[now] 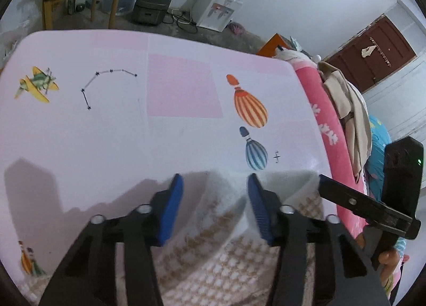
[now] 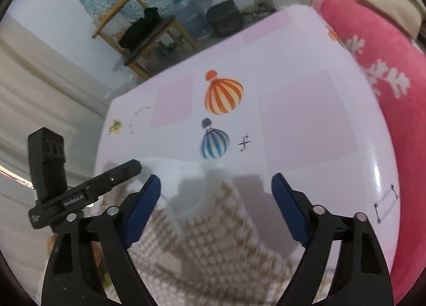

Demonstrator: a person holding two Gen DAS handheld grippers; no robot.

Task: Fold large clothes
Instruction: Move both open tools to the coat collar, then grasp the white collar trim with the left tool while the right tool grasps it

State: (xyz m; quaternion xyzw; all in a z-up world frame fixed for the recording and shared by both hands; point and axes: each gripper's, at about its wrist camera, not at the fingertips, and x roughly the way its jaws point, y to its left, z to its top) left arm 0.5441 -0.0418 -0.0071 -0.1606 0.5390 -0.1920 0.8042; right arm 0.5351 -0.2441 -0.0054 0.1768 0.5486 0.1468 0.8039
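Fleecy fabric is my worry: the garment (image 1: 213, 247), lying bunched at the near edge of the bed (image 1: 133, 132), could slip or fold crooked if I pinch only its fluffy top layer. My left gripper (image 1: 215, 199) hovers low over it, jaws spread, holding nothing. My right gripper (image 2: 215, 199), just beside it, is spread wider and angled down at the same edge.

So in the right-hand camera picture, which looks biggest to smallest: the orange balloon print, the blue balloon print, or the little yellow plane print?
As they appear in the right wrist view:
1. orange balloon
2. blue balloon
3. yellow plane, smallest by far

The plane lies farther from the camera, so part of its smallness may be distance.
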